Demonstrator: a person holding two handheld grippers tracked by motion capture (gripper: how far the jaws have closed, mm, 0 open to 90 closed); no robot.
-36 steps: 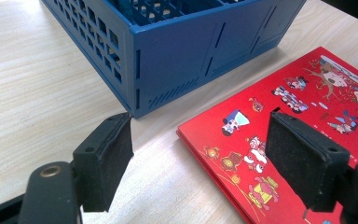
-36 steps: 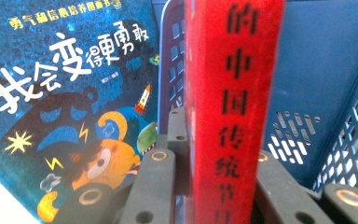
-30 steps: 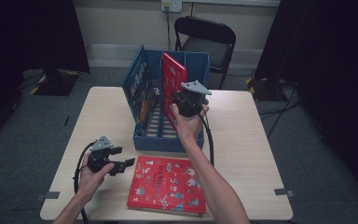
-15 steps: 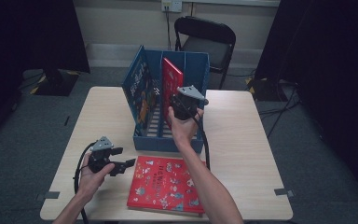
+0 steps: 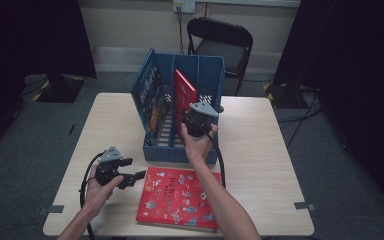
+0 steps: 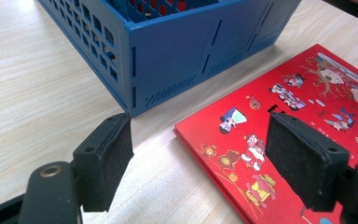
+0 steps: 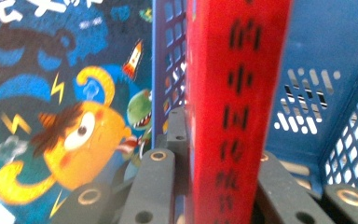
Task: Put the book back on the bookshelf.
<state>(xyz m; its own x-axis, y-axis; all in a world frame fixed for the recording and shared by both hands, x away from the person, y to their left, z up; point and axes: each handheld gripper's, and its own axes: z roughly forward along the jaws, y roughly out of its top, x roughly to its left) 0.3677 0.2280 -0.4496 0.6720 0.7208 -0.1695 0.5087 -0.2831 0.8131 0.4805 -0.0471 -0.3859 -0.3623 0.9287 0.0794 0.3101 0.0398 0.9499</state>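
Right now your right tongs (image 5: 194, 121) clamp the spine of an upright red hardcover book (image 5: 183, 97), which stands in the right-hand slot of the blue perforated plastic file rack (image 5: 177, 149). A dark blue picture book with cartoon monsters (image 7: 65, 93) stands in the neighbouring slot behind the divider. Your left tongs (image 5: 131, 170) gape empty over the pale wooden surface (image 5: 260, 150), just beside a flat red illustrated book (image 5: 182, 197) lying before the rack.

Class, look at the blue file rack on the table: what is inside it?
Inside the blue file rack stand two books: a blue picture book in the left slot and a red book, gripped by the right gripper. The rack's front wall hides the slot floors.
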